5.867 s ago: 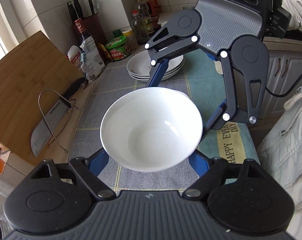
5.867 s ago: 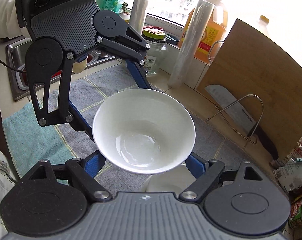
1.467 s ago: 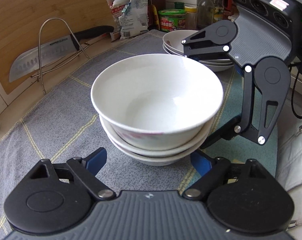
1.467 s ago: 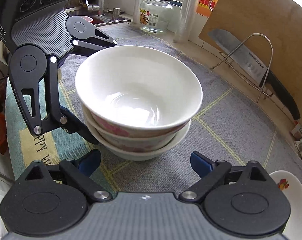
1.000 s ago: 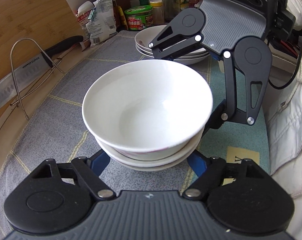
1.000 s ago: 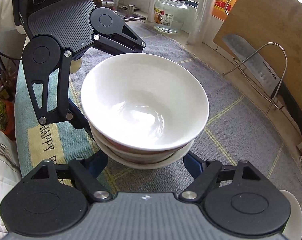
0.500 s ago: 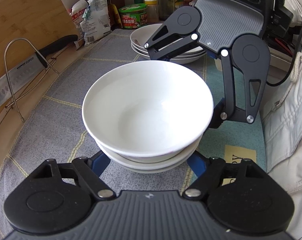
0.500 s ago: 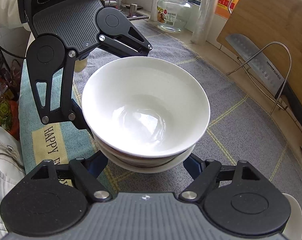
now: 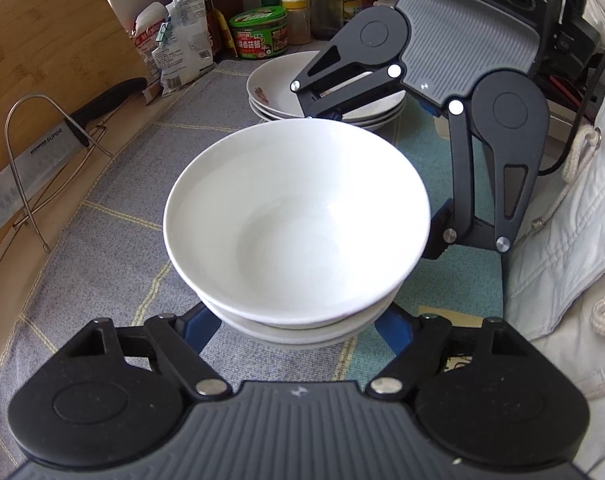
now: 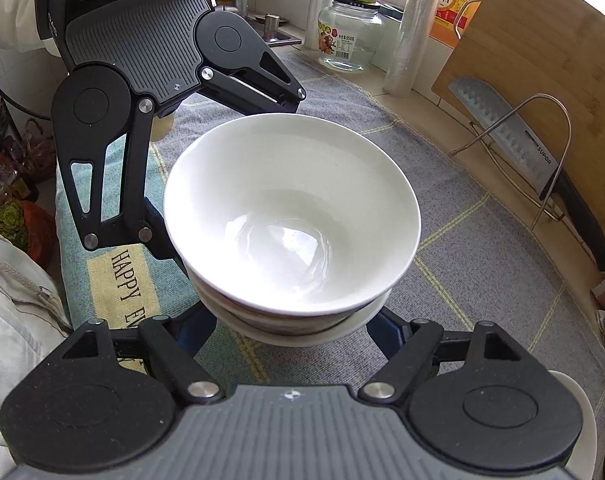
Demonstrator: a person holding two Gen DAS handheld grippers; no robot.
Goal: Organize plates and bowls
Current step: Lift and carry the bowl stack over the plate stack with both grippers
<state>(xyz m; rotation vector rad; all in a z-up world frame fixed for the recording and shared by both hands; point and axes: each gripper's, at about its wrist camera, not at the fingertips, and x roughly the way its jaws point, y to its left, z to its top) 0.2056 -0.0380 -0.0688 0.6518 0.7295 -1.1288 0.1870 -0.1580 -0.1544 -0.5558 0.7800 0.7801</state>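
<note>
Three white bowls are nested in one stack (image 9: pixel 298 220) on the grey cloth, seen from the other side in the right wrist view as the bowl stack (image 10: pixel 290 232). My left gripper (image 9: pixel 296 326) reaches in from the near side, and its blue fingers (image 9: pixel 198 326) press the lowest bowl's sides with the tips hidden beneath. My right gripper (image 10: pixel 292 328) grips the same stack from the opposite side, its blue fingers (image 10: pixel 386 330) also against the lowest bowl. Behind the bowls is a stack of shallow plates (image 9: pixel 278 88).
A cleaver on a wire stand (image 9: pixel 42 152) leans on a bamboo board (image 9: pixel 54 52) along the wall. Jars, bottles and a green tin (image 9: pixel 258 32) crowd the back. A glass jar (image 10: pixel 350 36) and a roll (image 10: pixel 414 28) stand by the window. A person's pale jacket (image 9: pixel 574 240) is alongside.
The single bowl both grippers carried earlier now tops the stack. Both pairs of fingers have closed in from wide apart onto the lowest bowl; in the last second little moved.
</note>
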